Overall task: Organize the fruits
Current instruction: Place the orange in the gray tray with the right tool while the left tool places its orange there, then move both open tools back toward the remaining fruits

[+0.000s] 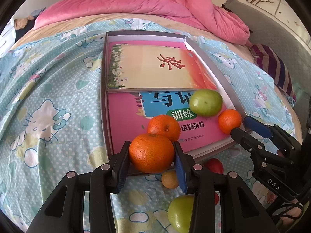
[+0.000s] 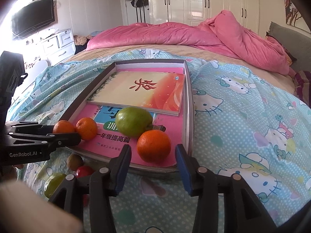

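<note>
A shallow grey box [image 1: 104,101] [image 2: 189,104] lies on the bed with books inside. In it sit a green fruit [image 1: 205,102] [image 2: 133,122] and two oranges [image 1: 164,127] [image 1: 229,121]. My left gripper [image 1: 151,151] is shut on a third orange [image 1: 151,153] [image 2: 63,126] over the box's near edge. My right gripper [image 2: 153,151] is open, its fingers on either side of an orange [image 2: 154,146] in the box, not touching it. On the sheet near the box lie a small yellow-brown fruit [image 1: 169,179] [image 2: 74,162], a red fruit [image 1: 214,166] [image 2: 84,171] and a green fruit [image 1: 180,213] [image 2: 53,181].
Two books [image 1: 155,68] [image 2: 143,92] fill the box floor. A pink duvet [image 1: 136,5] [image 2: 175,35] is heaped at the far side of the bed. A striped cushion [image 1: 272,66] lies at the right. A TV [image 2: 33,19] and white drawers [image 2: 58,44] stand beyond the bed.
</note>
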Available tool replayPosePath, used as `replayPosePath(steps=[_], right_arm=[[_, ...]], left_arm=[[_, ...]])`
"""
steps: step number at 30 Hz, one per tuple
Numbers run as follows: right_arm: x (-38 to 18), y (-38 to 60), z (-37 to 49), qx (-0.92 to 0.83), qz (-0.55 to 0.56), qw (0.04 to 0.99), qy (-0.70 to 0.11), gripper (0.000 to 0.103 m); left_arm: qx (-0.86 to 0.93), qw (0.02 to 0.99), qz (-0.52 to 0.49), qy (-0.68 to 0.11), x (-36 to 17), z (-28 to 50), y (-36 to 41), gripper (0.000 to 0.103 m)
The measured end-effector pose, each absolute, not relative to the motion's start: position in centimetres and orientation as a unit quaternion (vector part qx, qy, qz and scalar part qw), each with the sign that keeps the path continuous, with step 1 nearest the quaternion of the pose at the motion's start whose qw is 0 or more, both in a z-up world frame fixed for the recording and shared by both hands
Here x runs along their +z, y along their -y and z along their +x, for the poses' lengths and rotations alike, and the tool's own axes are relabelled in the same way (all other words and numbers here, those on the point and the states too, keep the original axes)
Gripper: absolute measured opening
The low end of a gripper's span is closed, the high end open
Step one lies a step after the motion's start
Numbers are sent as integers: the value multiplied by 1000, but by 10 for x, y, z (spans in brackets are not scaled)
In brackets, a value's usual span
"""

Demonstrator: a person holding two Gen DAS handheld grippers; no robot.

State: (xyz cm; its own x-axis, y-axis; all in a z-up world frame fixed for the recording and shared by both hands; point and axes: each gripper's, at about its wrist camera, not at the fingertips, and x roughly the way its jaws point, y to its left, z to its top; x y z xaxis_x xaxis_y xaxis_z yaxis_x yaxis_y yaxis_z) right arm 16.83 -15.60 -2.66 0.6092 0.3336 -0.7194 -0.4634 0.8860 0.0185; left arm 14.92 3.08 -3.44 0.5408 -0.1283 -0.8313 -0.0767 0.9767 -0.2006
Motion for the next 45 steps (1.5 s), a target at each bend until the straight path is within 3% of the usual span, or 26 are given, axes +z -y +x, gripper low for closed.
replayPosePath(steps=[11, 16, 30, 40, 45], right_arm=[[-22, 161, 166, 221, -79, 894, -381, 55], [-20, 163, 165, 220, -77, 895, -379, 55], [-10, 166, 158, 221, -72, 900, -369, 59], [5, 171, 144, 231, -68, 907, -346, 64], [11, 174, 135, 238, -62, 907, -342, 65]], left_arm=[[-17, 873, -110, -475, -31, 146, -32, 46], [-14, 876, -104, -470, -27, 142, -30, 59], [-16, 886, -110, -450, -12, 131, -34, 60], [-17, 895, -116, -431, 3, 111, -39, 73], [-20, 898, -113, -424, 8, 104, -36, 75]])
